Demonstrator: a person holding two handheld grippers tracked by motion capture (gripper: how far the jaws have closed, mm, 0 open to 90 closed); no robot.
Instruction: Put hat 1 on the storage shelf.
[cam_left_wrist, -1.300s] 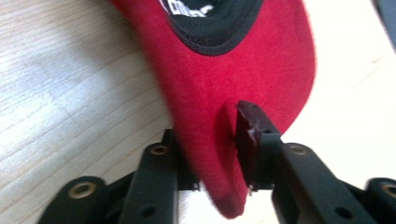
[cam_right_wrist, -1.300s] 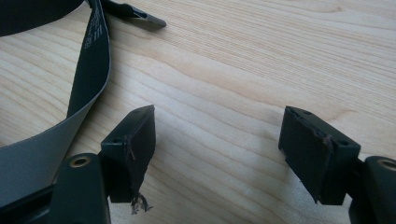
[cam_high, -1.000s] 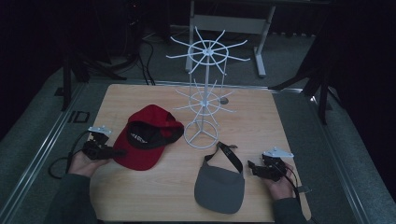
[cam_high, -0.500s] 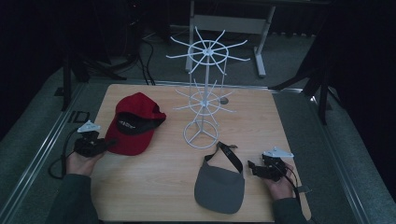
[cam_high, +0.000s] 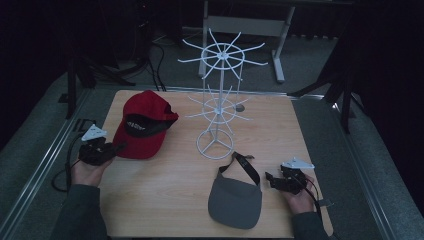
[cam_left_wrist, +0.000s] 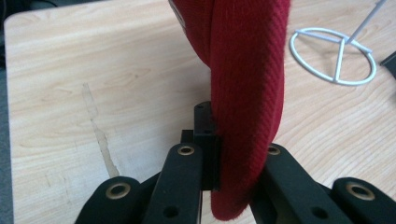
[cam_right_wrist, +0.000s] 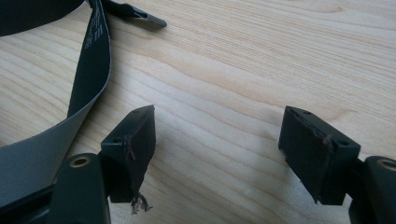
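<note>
A red cap (cam_high: 142, 125) hangs tilted above the table's left side, its brim pinched in my left gripper (cam_high: 107, 149), which is shut on it. In the left gripper view the red brim (cam_left_wrist: 245, 102) stands on edge between the two black jaws. A grey visor cap (cam_high: 236, 201) with a dark strap (cam_high: 246, 167) lies flat at the front of the table. My right gripper (cam_high: 272, 181) rests just right of it, open, with nothing between its fingers (cam_right_wrist: 135, 144); the strap (cam_right_wrist: 91, 65) passes to their left.
A white wire display stand (cam_high: 217, 107) with two tiers of radiating hooks rises from a ring base (cam_left_wrist: 334, 58) at the table's middle. The wooden table (cam_high: 165, 195) ends at metal rails left and right. A grey desk frame (cam_high: 245, 25) stands behind.
My left gripper has pulled the red cap leftward and lifted it, from beside the stand's base to the table's left part. The right gripper and grey visor have stayed put.
</note>
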